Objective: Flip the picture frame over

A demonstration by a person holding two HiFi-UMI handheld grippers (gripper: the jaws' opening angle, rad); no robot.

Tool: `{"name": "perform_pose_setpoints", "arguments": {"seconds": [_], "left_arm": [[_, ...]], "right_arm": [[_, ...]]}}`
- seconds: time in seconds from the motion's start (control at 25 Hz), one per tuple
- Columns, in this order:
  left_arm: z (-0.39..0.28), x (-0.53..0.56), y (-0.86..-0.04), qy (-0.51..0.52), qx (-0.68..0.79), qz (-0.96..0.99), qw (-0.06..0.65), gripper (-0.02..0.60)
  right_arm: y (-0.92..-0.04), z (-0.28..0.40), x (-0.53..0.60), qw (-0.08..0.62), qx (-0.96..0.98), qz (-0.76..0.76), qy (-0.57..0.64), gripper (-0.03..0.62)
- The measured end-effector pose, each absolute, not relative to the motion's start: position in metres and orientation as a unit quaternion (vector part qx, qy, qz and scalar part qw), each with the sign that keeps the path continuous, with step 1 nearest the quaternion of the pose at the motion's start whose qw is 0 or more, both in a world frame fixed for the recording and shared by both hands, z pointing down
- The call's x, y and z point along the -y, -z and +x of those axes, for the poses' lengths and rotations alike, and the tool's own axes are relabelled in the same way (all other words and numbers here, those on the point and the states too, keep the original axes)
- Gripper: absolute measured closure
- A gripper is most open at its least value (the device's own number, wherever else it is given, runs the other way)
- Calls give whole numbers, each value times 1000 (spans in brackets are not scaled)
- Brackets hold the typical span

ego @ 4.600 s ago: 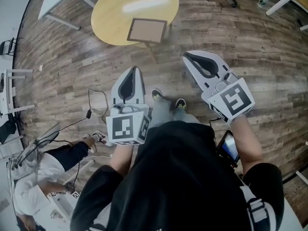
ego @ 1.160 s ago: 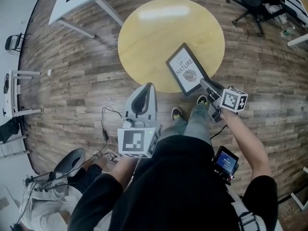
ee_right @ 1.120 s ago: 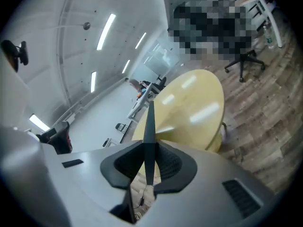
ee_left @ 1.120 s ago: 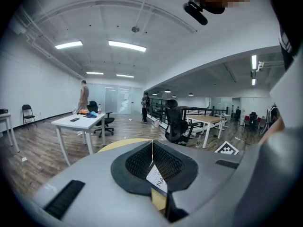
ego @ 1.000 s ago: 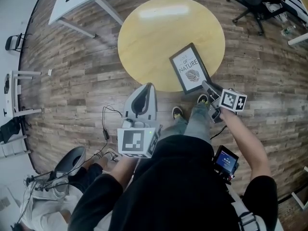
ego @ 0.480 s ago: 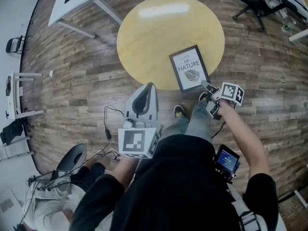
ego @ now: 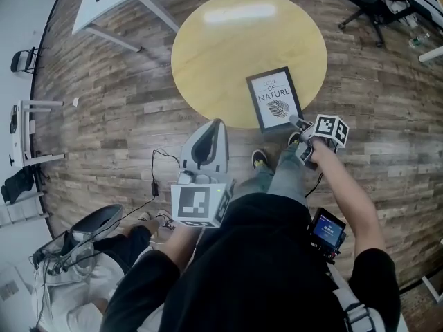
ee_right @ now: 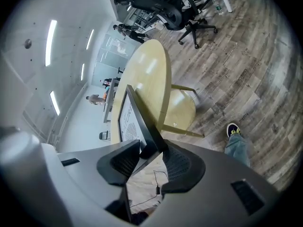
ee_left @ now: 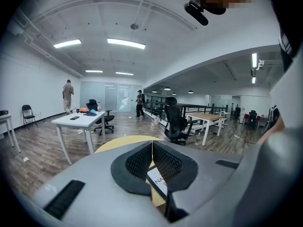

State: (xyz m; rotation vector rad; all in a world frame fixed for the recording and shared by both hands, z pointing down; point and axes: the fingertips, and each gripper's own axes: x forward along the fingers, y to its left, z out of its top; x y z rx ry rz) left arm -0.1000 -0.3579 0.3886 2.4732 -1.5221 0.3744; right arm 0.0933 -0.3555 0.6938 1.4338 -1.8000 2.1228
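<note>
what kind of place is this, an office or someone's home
Most likely an open-plan office, not a home: black swivel chairs, white desks and long ceiling strip lights fill one big shared room.

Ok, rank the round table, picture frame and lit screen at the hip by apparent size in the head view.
1. round table
2. picture frame
3. lit screen, smallest despite sitting nearer the camera
</note>
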Motion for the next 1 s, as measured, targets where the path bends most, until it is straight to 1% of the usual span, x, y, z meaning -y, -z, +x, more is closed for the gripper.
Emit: {"name": "perform_pose_setpoints", "arguments": {"seconds": [0.2,0.36,0.56,0.72,1.0], "left_arm": [[-101,359,-389,-129,518,839,106,558],[-103,358,-388,-131,523,835,111,558],[-102,357,-387,-124,516,841,103,558],[-99,356,-385,-120,512,845,102,558],[-101,357,-380,-111,508,849,97,558]], "right_arm": [[-702,92,358,49,575,481,-660,419],[-697,95,360,107,602,500,-613,400],[-688,97,363,148,637,509,-559,380],[-684,94,362,206,672,499,-508,357],[-668,100,370,235,693,503,-460,349]]}}
